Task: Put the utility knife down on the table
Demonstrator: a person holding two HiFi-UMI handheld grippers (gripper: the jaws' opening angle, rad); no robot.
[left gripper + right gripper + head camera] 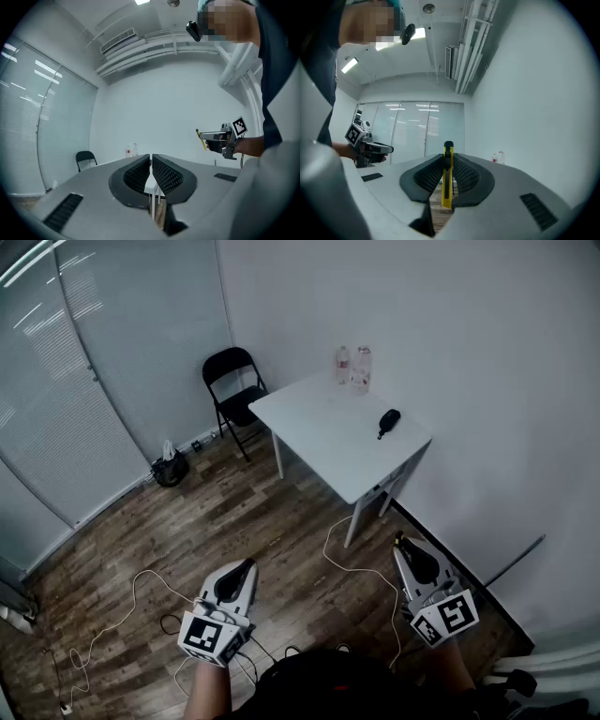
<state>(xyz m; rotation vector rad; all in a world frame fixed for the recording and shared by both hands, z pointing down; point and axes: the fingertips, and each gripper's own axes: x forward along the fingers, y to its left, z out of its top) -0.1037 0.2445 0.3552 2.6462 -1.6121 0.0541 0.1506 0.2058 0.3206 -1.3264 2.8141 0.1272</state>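
A yellow utility knife (447,176) stands upright between the jaws of my right gripper (448,161), which is shut on it. In the head view the right gripper (401,542) is held low at the right, above the wooden floor, with the knife's tip (397,539) just showing. My left gripper (247,565) hangs at the lower left, its jaws closed together with nothing between them (151,161). The white table (319,427) stands ahead against the wall, well away from both grippers. From the left gripper view the right gripper (201,136) shows with the knife (202,139) in it.
On the table lie a black object (387,420) and two bottles (353,367) at the far edge. A black folding chair (234,390) stands left of the table. A dark bag (171,468) sits by the blinds. White cables (347,563) trail over the floor.
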